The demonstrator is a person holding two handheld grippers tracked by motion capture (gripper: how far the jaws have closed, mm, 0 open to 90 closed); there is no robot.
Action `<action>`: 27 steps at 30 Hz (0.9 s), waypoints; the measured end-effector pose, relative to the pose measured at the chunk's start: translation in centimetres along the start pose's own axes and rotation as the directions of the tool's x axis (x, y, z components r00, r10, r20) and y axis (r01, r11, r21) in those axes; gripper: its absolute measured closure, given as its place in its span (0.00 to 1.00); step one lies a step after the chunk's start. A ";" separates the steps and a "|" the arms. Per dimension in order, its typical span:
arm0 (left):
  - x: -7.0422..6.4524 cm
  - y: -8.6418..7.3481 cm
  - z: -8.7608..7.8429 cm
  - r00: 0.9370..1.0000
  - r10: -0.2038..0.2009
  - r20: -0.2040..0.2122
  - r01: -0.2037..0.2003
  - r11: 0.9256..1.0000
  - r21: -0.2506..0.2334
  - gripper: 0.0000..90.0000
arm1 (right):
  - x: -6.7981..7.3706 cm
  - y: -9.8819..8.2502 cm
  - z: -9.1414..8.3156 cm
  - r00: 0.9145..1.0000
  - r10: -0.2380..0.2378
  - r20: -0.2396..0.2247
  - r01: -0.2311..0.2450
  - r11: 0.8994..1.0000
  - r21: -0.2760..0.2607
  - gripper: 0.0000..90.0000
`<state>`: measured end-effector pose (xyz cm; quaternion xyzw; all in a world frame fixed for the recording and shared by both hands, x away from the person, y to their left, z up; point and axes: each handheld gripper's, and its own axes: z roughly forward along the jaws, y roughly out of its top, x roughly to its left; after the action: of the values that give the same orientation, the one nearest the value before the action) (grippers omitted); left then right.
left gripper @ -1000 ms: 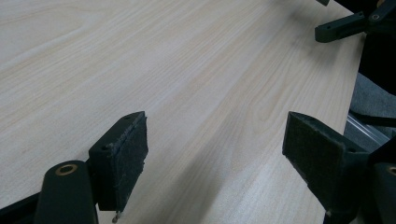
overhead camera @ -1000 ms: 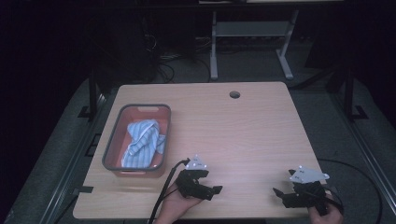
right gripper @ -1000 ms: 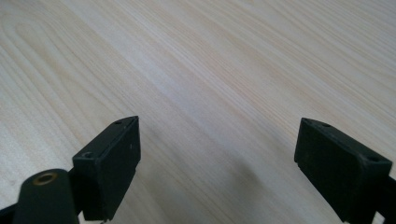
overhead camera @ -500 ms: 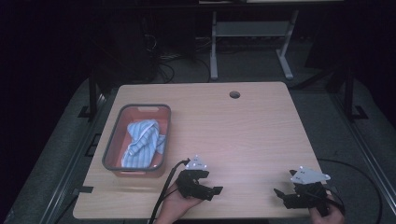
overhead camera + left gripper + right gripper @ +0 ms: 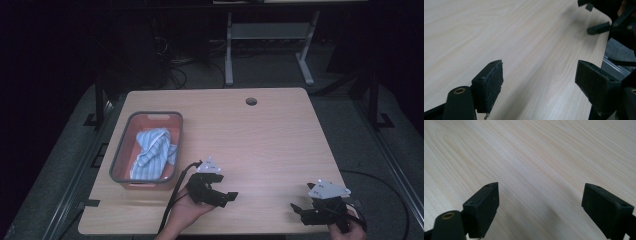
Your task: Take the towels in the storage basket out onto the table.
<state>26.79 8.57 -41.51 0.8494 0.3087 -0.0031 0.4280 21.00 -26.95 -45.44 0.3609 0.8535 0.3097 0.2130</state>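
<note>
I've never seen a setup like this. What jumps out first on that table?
Probably the red plastic tub with a grey rim at the table's left, with a crumpled blue-and-white striped cloth lying inside it. Next, the two black hand-held tools at the near edge: the left claw and right claw, both open and holding nothing over the pale wooden table.

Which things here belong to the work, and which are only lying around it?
Belonging to the work:
- striped cloth, lying in the bin
- red bin with grey rim
- left claw, open
- right claw, open

Only around it:
- table, with a round hole
- metal frame behind the table
- cables on the floor
</note>
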 end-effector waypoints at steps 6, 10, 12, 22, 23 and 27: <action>1.1 1.5 -1.4 1.000 0.013 -0.019 -0.012 1.000 0.023 0.25 | 0.1 -0.1 -0.2 1.000 0.009 0.010 -0.009 1.000 0.001 0.15; 1.9 2.4 -2.4 0.999 0.008 -0.033 -0.007 0.999 0.036 0.26 | 0.0 0.0 -0.1 1.000 0.016 0.013 -0.016 1.000 -0.001 0.15; 2.4 2.8 -2.8 0.999 -0.002 -0.039 0.003 1.000 0.031 0.26 | 0.0 -0.1 0.0 1.000 0.018 0.014 -0.018 1.000 0.003 0.15; 3.3 4.5 -4.1 0.998 -0.008 -0.059 0.009 0.999 0.031 0.25 | 0.1 0.0 0.0 1.000 0.009 0.004 -0.009 1.000 0.000 0.15; 3.3 4.5 -4.1 0.998 -0.008 -0.059 0.009 0.999 0.031 0.25 | 0.1 0.0 0.0 1.000 0.009 0.004 -0.009 1.000 0.000 0.15; 3.8 5.3 -4.7 0.999 -0.016 -0.051 0.018 0.999 0.040 0.26 | 0.2 0.2 0.0 1.000 0.003 0.009 -0.003 1.000 -0.006 0.15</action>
<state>31.45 11.62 -35.67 0.8550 0.3266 0.0085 0.4027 21.00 -26.72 -45.37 0.3629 0.8510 0.3111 0.2175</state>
